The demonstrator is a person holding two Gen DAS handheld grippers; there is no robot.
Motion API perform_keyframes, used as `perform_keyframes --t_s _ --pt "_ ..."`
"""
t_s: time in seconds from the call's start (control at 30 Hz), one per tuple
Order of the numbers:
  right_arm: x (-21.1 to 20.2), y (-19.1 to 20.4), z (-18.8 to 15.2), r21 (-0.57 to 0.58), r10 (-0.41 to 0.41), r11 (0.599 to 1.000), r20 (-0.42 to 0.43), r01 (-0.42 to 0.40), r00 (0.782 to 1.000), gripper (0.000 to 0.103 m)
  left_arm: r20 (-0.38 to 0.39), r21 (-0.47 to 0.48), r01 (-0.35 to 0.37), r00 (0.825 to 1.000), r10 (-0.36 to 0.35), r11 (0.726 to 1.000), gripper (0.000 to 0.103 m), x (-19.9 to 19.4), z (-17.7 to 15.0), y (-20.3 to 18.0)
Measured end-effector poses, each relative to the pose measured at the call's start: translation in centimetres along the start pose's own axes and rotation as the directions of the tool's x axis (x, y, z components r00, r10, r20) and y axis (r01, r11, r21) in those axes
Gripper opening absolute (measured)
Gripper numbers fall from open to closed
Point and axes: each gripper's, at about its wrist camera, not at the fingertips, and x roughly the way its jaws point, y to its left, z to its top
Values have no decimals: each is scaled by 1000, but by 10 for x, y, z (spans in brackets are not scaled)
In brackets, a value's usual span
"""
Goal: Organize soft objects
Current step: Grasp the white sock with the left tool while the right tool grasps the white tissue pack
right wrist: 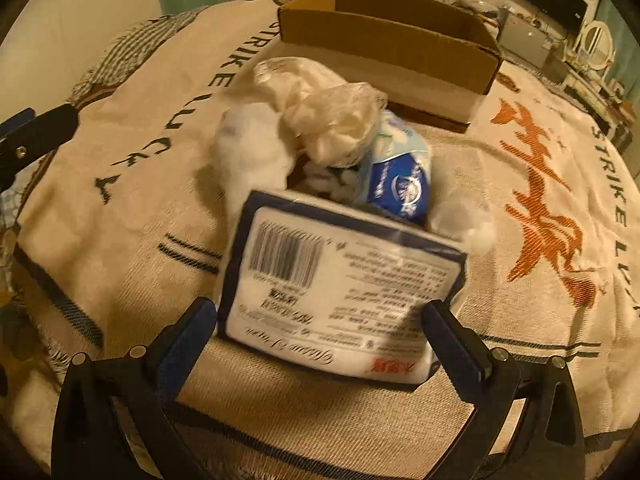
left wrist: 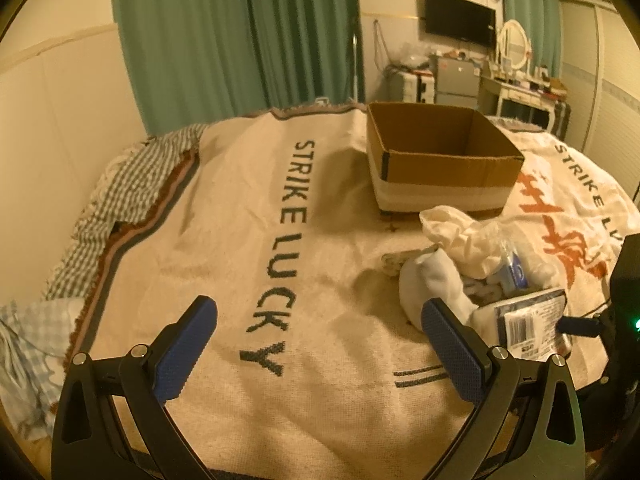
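A pile of soft things lies on the bed's blanket (left wrist: pixel 224 248) in front of an open cardboard box (left wrist: pixel 436 160). The pile holds a crumpled white bag (right wrist: pixel 336 116), a white sock (right wrist: pixel 248 140), a blue tissue pack (right wrist: pixel 400 184) and a navy-edged white packet with a barcode (right wrist: pixel 336 292). My right gripper (right wrist: pixel 320 332) is closed on the near end of that packet, with both fingers pressing its sides. My left gripper (left wrist: pixel 320 340) is open and empty over the blanket, left of the pile (left wrist: pixel 480 264).
The cardboard box (right wrist: pixel 384 48) appears empty inside. A checked cloth (left wrist: pixel 120 200) lies at the bed's left edge. Green curtains (left wrist: pixel 240 32), a dresser with a mirror (left wrist: pixel 516 72) and a wall television stand behind the bed.
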Motion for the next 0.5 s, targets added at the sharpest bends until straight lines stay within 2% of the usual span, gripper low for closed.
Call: perform_keyframes --t_s 0.13,0.3,0.37,0.4,0.43,0.47,0.5 --pt "6 11 -6 -79 -46 996 -9 45 999 103 1 14 -1 1000 1 1000 103 0 0 -5" --pt "15 6 -9 -98 -41 994 9 42 999 103 -11 26 -5 1000 6 1000 103 2 -1 -10" --pt "20 12 -11 -153 -84 985 8 84 996 103 -15 33 -4 1000 5 999 103 3 0 -13" --pt "25 17 -13 -198 -131 972 4 129 991 103 -17 37 -2 1000 2 999 103 4 0 -14" --pt "32 23 -17 -259 -206 945 5 200 979 103 -18 39 0 1000 1 999 103 4 0 -16" --pt "36 27 -21 -303 -247 921 25 243 969 103 -20 42 1 1000 0 999 103 5 1 -18" --pt "33 24 -22 -288 -227 929 54 233 972 103 -21 46 1 1000 0 999 103 6 1 -20"
